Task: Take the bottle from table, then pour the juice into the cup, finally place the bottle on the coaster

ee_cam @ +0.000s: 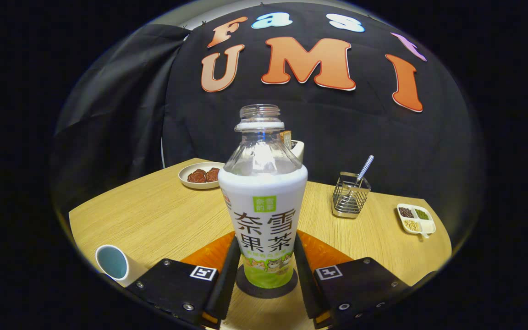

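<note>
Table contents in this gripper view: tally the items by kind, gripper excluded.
Bottle, upright on the coaster between the gripper fingers: 1
Coaster: 1
Cup: 1
Plate of food: 1
Wire holder: 1
Divided dish: 1
Partly hidden item behind the bottle: 1
Total: 7

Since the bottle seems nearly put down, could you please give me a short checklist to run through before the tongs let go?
1. Bottle upright: ok.
2. Bottle base over the dark round coaster: ok, it looks centred.
3. Base fully resting on the coaster: cannot tell.
4. Tongs with a finger at each side of the bottle's lower label: ok; firm pressure, cannot tell.
5. Cup stands apart, left of the tongs: ok.
6. Juice already poured: cannot tell; the clear bottle top looks empty, the cup's inside is unclear.
</note>
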The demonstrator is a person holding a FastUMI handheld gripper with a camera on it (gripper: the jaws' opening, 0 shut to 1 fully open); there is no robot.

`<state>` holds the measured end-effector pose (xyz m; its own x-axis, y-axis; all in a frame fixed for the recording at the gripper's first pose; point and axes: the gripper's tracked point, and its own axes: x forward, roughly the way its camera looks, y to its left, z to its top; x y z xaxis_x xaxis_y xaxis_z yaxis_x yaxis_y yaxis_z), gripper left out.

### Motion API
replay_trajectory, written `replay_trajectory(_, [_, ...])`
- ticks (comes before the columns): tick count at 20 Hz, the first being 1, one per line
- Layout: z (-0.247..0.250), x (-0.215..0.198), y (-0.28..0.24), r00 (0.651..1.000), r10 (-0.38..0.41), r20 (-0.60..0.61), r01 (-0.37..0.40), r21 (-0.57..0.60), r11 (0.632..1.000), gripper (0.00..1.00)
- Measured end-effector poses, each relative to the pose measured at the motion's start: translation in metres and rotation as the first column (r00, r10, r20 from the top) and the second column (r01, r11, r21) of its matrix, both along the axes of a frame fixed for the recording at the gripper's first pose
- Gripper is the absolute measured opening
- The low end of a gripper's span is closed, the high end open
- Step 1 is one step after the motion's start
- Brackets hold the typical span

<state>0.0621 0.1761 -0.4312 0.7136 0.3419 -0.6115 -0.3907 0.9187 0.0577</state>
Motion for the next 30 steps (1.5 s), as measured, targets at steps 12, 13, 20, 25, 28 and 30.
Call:
replay_trajectory(12, [-0.021,-0.011,-0.006,1.000,0.004,-0.005,-0.004,-0.011,1.000,0.66])
replay_trajectory(13, [-0.029,-0.017,-0.007,0.999,0.015,-0.034,-0.016,-0.033,0.999,0.68])
replay_trajectory(20, [0.005,-0.026,-0.014,0.999,0.031,0.034,-0.029,-0.056,0.998,0.89])
replay_trajectory(25, [0.073,-0.033,-0.040,0.992,-0.020,0.123,0.018,0.016,1.000,0.97])
replay_trajectory(28, [0.124,-0.043,-0.065,0.976,-0.067,0.209,0.059,0.047,0.997,0.97])
replay_trajectory(30, [0.156,-0.050,-0.080,0.962,-0.091,0.259,0.080,0.052,0.995,0.97])
